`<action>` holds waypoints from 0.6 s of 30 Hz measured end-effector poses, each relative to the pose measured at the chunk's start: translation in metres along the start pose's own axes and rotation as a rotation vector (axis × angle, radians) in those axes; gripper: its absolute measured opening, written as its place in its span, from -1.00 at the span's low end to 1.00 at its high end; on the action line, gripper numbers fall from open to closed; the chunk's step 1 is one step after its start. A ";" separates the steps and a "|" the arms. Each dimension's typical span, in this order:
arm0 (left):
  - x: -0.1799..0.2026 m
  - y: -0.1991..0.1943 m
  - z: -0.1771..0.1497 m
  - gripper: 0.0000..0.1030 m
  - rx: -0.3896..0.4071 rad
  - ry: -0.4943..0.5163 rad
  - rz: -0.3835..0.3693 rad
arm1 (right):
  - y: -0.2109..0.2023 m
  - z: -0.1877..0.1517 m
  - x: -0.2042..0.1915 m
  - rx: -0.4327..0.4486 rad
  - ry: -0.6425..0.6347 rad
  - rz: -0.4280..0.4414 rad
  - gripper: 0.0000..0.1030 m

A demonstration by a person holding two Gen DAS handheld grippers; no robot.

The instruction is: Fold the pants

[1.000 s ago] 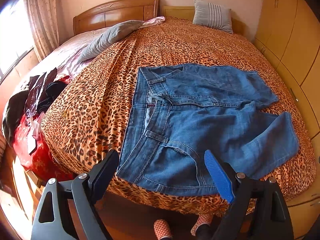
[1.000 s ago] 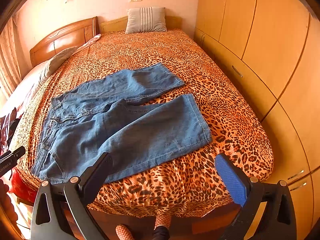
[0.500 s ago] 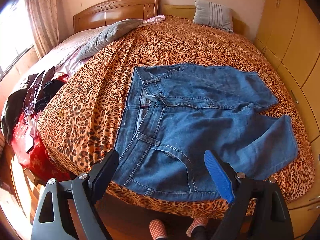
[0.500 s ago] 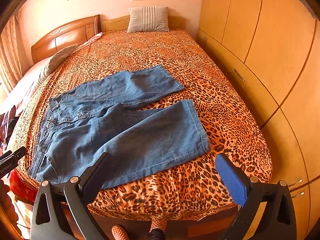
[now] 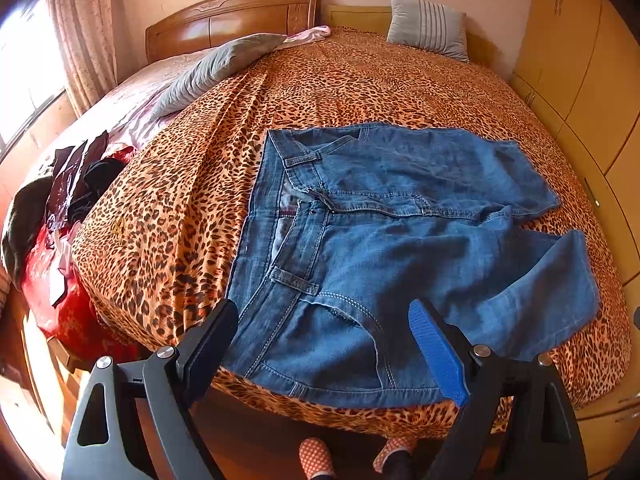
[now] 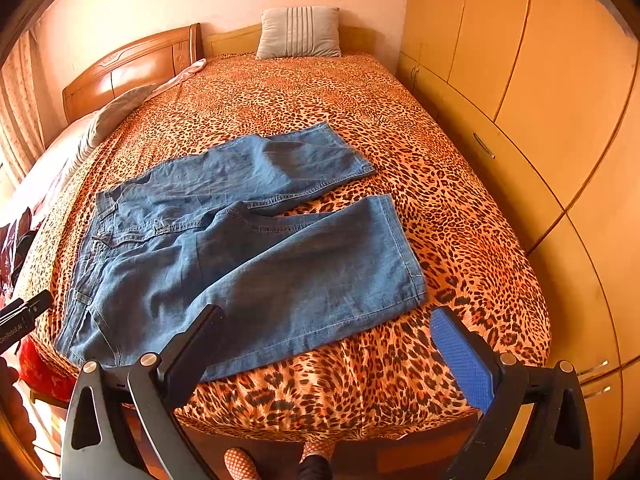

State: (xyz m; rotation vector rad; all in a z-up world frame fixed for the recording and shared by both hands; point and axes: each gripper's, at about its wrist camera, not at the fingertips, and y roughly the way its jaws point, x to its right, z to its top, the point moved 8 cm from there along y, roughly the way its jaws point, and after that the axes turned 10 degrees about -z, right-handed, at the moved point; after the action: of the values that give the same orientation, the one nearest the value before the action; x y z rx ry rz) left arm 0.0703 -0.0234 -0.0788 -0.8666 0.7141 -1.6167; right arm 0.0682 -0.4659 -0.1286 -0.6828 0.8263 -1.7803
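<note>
Blue denim pants (image 5: 392, 248) lie flat on the leopard-print bed (image 5: 328, 80), waistband to the left, two short legs spread to the right. They also show in the right wrist view (image 6: 240, 248). My left gripper (image 5: 324, 332) is open and empty, hovering over the near waist and pocket corner at the bed's front edge. My right gripper (image 6: 328, 332) is open and empty, above the near leg's lower edge and hem corner. Neither touches the cloth.
A wooden wardrobe (image 6: 540, 100) runs along the bed's right side. Pillows (image 5: 428, 24) and a headboard (image 5: 232, 16) stand at the far end. A pile of dark and red clothes (image 5: 60, 240) lies left of the bed. The person's slippered feet (image 5: 316, 456) stand below.
Both grippers have moved a little forward and lower toward the pants. The jaws have stayed open and the pants have not moved.
</note>
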 end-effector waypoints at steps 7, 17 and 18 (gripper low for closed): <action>0.000 0.009 0.002 0.70 -0.018 -0.005 0.003 | 0.006 0.002 -0.003 -0.010 -0.007 0.002 0.99; 0.005 0.015 0.009 0.70 -0.010 -0.020 0.014 | 0.018 0.014 -0.005 -0.011 -0.015 0.017 0.99; 0.005 0.015 0.009 0.70 -0.010 -0.022 0.017 | 0.019 0.016 -0.005 -0.011 -0.016 0.019 0.99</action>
State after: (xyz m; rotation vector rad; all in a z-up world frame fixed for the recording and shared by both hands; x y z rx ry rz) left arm 0.0852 -0.0317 -0.0853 -0.8825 0.7123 -1.5875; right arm 0.0925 -0.4696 -0.1348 -0.6937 0.8302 -1.7524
